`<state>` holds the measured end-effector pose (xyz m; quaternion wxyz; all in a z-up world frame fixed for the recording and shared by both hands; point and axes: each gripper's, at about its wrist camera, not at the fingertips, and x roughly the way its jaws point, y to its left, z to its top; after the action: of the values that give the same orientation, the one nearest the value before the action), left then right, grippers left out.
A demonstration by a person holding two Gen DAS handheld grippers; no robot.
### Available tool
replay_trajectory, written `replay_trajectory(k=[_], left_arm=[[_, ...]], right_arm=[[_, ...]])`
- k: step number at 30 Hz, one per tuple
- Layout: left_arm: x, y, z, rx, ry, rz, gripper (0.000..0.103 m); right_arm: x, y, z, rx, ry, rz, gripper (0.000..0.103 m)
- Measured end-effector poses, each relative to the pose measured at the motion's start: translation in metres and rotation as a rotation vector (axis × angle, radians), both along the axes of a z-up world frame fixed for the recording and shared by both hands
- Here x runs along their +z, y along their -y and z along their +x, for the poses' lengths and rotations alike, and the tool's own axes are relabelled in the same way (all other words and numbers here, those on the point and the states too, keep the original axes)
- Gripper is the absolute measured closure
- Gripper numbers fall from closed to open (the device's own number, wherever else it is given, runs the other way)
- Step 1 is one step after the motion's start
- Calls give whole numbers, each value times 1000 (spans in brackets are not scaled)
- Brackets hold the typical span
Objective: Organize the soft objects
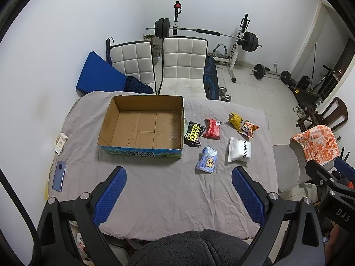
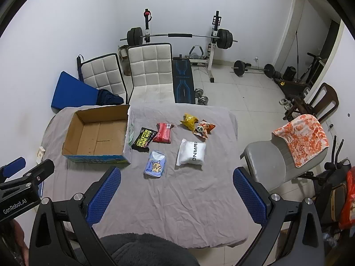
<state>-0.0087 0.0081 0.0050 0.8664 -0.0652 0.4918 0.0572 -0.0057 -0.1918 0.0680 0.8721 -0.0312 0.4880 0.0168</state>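
An open, empty cardboard box (image 1: pixel 142 125) (image 2: pixel 97 134) stands on the grey-clothed table (image 1: pixel 166 195). To its right lie several soft packs: a black shoe-wipe pack (image 1: pixel 193 134) (image 2: pixel 143 140), a red pack (image 1: pixel 212 128) (image 2: pixel 163 132), a light-blue tissue pack (image 1: pixel 207 160) (image 2: pixel 155 164), a white pouch (image 1: pixel 240 152) (image 2: pixel 191 152), a yellow bag (image 1: pixel 235 119) (image 2: pixel 188 120) and a panda snack bag (image 1: pixel 248 128) (image 2: pixel 203 129). My left gripper (image 1: pixel 179 196) is open and empty above the table's near side. My right gripper (image 2: pixel 177 196) is open and empty too.
A phone (image 1: pixel 59 179) and a small white box (image 1: pixel 61 143) lie at the table's left edge. Two white chairs (image 1: pixel 182 66) stand behind the table, a grey chair (image 2: pixel 273 166) with an orange towel (image 2: pixel 302 137) to the right. Weight gear fills the back.
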Motion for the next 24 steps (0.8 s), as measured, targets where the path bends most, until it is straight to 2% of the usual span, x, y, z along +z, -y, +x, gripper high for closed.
replay_trajectory(k=[24], left_arm=[[-5, -4, -2, -11, 7, 10, 6]], right_arm=[[3, -2, -5, 1, 9, 4, 0]])
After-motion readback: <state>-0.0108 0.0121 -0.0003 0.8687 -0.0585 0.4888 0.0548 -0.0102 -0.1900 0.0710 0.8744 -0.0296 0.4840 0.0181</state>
